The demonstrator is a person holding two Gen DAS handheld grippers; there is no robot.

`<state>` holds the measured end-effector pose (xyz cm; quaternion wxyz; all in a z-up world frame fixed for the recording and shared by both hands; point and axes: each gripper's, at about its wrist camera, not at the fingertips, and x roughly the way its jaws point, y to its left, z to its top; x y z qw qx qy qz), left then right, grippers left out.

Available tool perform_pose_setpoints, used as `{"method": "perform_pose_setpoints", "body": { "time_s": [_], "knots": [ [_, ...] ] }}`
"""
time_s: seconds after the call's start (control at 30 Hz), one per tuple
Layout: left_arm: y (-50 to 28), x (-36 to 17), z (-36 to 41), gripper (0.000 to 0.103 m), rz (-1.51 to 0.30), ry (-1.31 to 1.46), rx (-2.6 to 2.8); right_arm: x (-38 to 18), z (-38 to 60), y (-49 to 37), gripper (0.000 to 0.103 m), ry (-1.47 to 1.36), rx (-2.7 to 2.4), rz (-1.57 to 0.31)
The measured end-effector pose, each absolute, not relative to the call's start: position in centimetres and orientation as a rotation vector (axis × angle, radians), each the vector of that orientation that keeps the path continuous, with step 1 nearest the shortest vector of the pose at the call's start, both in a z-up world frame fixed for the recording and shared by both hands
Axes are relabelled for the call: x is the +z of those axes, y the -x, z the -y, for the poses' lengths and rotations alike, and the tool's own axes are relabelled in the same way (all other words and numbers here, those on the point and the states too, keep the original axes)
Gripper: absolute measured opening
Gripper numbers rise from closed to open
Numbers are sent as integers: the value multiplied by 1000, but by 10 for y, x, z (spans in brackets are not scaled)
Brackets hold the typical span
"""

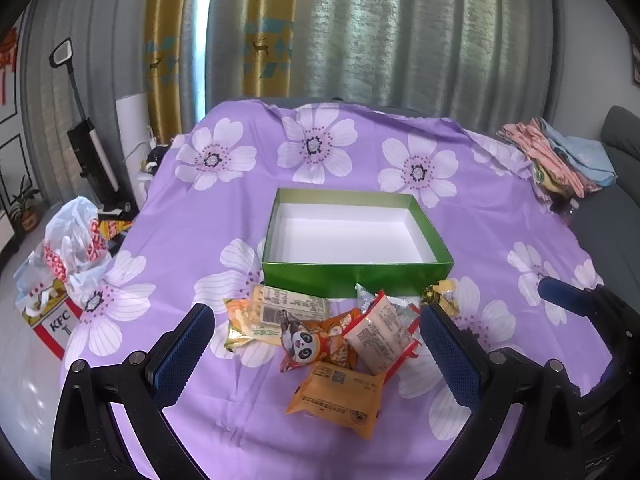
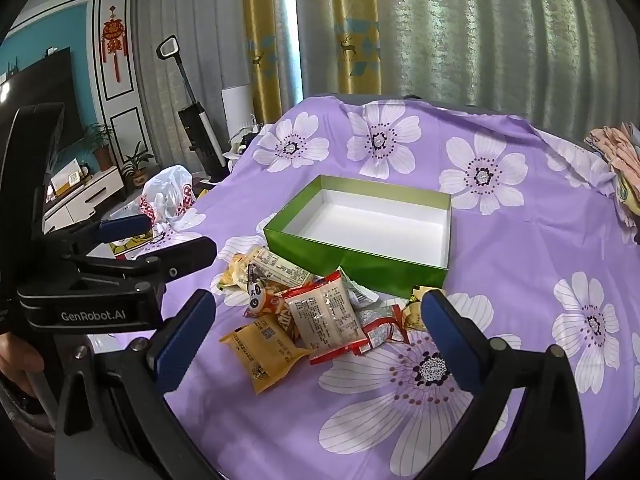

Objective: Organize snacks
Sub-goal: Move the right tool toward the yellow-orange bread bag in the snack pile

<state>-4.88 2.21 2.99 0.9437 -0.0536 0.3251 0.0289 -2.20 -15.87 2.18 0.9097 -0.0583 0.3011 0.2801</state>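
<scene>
Left wrist view, nearest first: the left gripper point(image 1: 316, 344) hangs above the cloth with its 2 blue pads spread wide and nothing between them, tilted down so the pile falls squarely in its span. The right gripper point(image 2: 320, 340) is just as wide and empty, aimed at the same heap from the other side, likely so either one can take the first packet. Just past the fingertips lies the snack pile point(image 1: 320, 332) on the purple floral cloth point(image 1: 208, 412): an orange packet point(image 1: 340, 396) closest, a panda packet point(image 1: 312, 344) and a red-edged packet point(image 1: 380, 332) overlapping behind it. Touching the pile's far edge sits the green box point(image 1: 356, 274), open and empty, placed close so each packet has a short trip. Nothing is sorted yet.
</scene>
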Motion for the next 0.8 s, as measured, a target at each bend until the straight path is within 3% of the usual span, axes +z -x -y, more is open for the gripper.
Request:
{"method": "perform_pose_setpoints", "body": {
  "time_s": [0.53,0.8],
  "knots": [
    [42,13,-28,102,-706,192,-30,8,163,24,103,65,624,-590],
    [39,-38,-45,102,-845,258,-111,-52,160,15,103,-47,776,-809]
  ]
}}
